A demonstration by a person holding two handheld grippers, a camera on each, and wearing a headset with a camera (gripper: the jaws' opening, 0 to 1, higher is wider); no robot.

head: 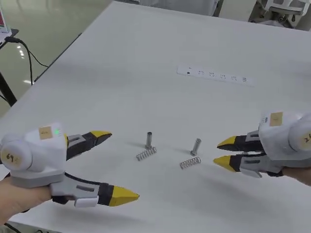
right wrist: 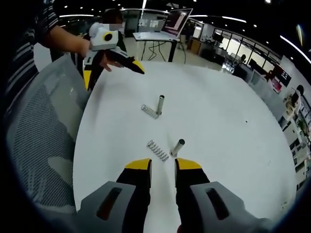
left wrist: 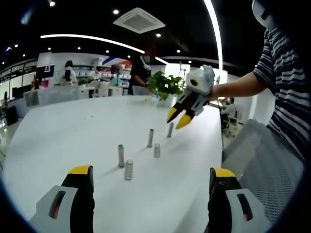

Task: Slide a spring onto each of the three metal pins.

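Note:
Two grey metal pins [head: 148, 140] [head: 196, 146] stand upright on the white table [head: 146, 73]. A spring lies flat beside each of them [head: 146, 154] [head: 190, 162]. My left gripper [head: 116, 165] hovers at the lower left, jaws wide open and empty, pointing at the pins [left wrist: 121, 155] [left wrist: 150, 138]. My right gripper [head: 219, 153] comes in from the right, jaws a narrow gap apart with nothing between them, just short of the nearer pin [right wrist: 178, 147] and its spring [right wrist: 157, 150]. The left gripper view also has a third upright pin [left wrist: 170, 129] under the right gripper [left wrist: 182, 116].
A white power strip [head: 215, 75] lies farther back on the table. The table's near edge runs close under my left gripper. A grey mesh chair [right wrist: 39, 145] stands behind me. A laptop [right wrist: 175, 22] sits on a far desk.

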